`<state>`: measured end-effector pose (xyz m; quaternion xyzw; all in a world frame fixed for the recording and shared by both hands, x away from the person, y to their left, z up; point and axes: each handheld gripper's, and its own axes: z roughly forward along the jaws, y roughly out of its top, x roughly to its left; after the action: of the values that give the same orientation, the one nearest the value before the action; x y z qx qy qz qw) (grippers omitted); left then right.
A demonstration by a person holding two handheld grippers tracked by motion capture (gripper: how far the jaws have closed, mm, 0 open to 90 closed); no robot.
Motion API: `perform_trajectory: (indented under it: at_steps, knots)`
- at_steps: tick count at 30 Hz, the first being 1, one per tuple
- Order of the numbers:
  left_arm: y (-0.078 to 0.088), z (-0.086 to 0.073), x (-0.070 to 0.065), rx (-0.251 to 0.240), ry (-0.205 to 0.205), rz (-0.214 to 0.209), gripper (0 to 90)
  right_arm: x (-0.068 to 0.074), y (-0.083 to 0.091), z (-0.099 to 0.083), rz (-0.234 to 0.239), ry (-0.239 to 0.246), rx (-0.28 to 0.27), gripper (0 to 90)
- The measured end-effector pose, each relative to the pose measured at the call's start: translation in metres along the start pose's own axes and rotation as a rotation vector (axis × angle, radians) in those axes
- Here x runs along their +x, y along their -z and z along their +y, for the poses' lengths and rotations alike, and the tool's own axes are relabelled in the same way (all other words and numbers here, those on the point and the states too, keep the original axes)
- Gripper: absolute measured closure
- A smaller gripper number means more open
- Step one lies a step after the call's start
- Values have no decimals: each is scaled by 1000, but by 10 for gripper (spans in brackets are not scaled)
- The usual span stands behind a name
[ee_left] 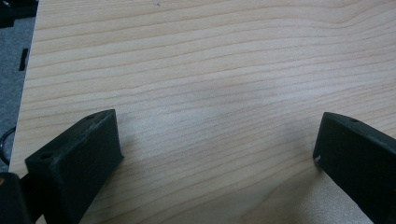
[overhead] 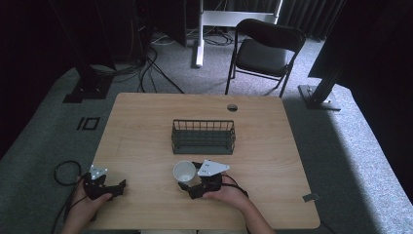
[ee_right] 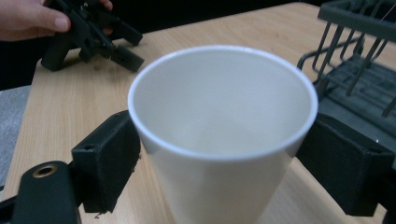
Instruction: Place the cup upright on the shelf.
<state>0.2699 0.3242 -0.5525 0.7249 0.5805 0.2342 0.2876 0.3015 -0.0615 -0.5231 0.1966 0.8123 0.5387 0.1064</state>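
Two jaws of my right gripper (ee_right: 219, 158) clench the white cup (overhead: 184, 171), just near of the wire basket (overhead: 203, 137). My left gripper (ee_left: 217, 154) rests released at the table's (overhead: 146, 122) near-left edge, bare wood ahead.

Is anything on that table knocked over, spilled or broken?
Nothing stands out. The white cup stands upright and looks empty between the right claw's jaws, the wire rack sits square behind it, and the left claw is open over bare wood.
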Motion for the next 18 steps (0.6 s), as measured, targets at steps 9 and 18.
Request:
perform_trajectory:
  at_steps: [9,18]
  knots:
    - [0,0,0,0,0,-1,11,1,-4,3,-6,7,-34,146]
    - [0,0,0,0,0,-1,11,2,-6,6,-17,10,-15,196]
